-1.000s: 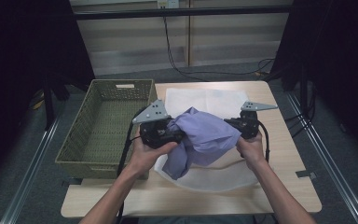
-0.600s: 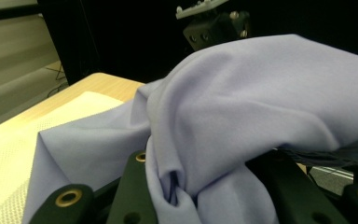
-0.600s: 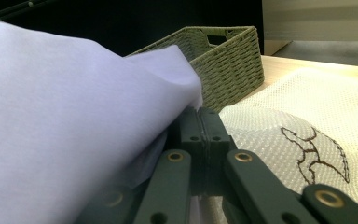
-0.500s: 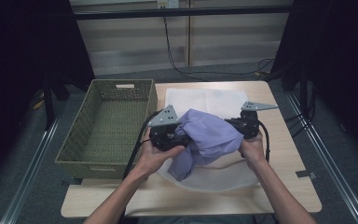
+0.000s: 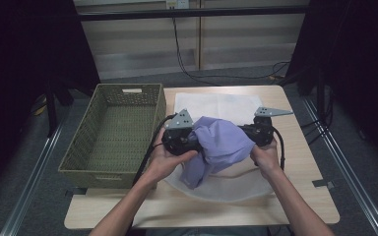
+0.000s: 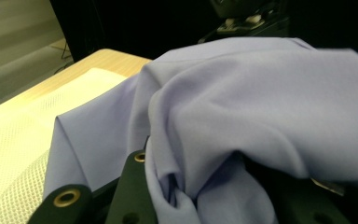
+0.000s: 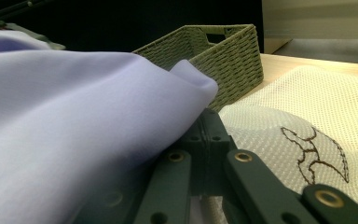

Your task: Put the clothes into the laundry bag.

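A lavender cloth (image 5: 221,142) hangs bunched between my two grippers above a white mesh bag (image 5: 215,104) spread on the table. My left gripper (image 5: 189,140) is shut on the cloth's left side, and folds drape over its jaws in the left gripper view, where the cloth (image 6: 242,102) is close up. My right gripper (image 5: 251,133) is shut on the right side; its jaws (image 7: 207,126) meet at a fold of the cloth (image 7: 74,121). A loose tail of cloth droops toward the bag's near part.
A green woven basket (image 5: 113,132) stands at the table's left, close behind my left hand, and its corner (image 7: 223,51) is near the cloth. The mesh bag (image 7: 307,121) carries a brown embroidered mark. Bare wooden table (image 5: 300,191) lies to the right and front.
My left hand has moved right and slightly down toward the right gripper, bunching the cloth tighter between them. The right hand has stayed put.
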